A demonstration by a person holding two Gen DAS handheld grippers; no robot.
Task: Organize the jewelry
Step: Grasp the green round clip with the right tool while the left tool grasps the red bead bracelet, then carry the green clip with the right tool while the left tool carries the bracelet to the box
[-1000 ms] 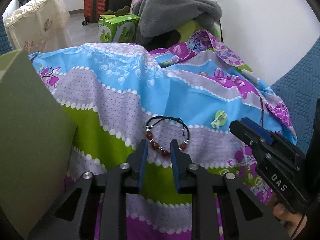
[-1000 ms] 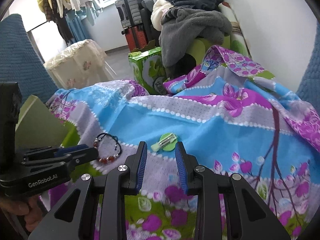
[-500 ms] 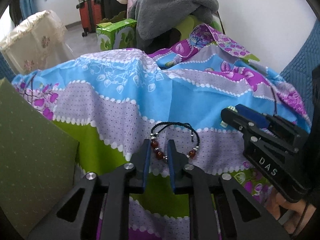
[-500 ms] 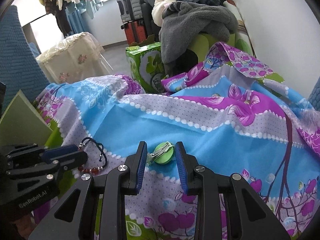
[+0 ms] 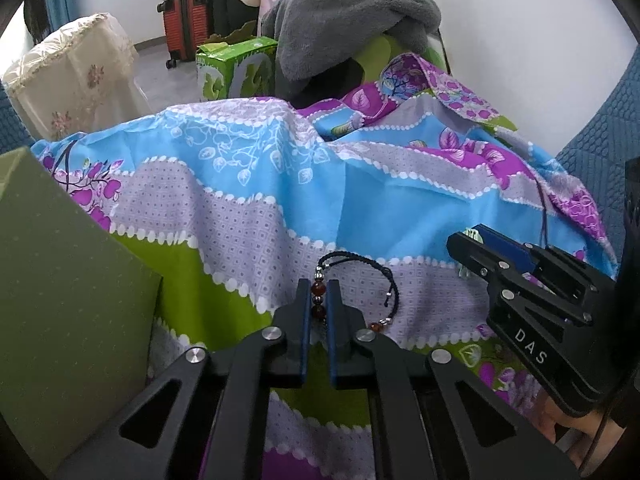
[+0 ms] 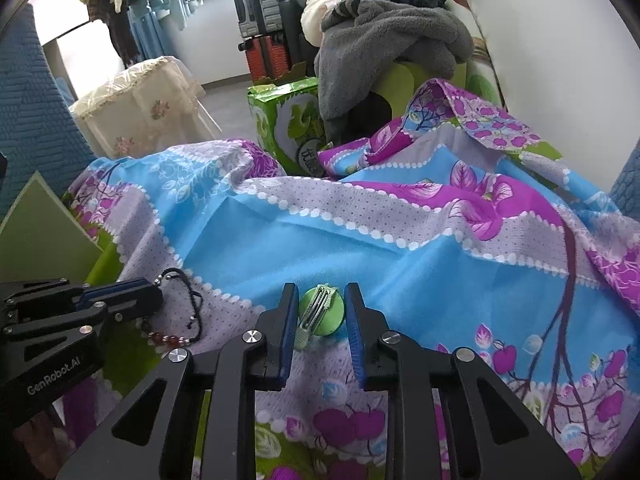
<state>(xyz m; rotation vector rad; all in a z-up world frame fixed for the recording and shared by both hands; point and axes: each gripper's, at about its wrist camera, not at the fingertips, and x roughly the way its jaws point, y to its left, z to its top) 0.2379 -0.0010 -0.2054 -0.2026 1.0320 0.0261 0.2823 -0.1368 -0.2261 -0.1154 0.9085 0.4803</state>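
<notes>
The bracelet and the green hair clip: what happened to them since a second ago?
The left gripper has just been closing and now pinches the bracelet's red beads. The right gripper came up around the green hair clip, closing, pads apparently not yet pressing. Both pieces still lie on the flowered cloth.

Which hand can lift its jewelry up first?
Probably the left. The left gripper has just closed on the bracelet beads. The right gripper has also been closing, but gaps remain beside the green hair clip.

Lived-in home bedroom: heaped clothes [image 6: 384, 44], suitcases [image 6: 266, 32], floral bedsheet [image 6: 400, 240].
</notes>
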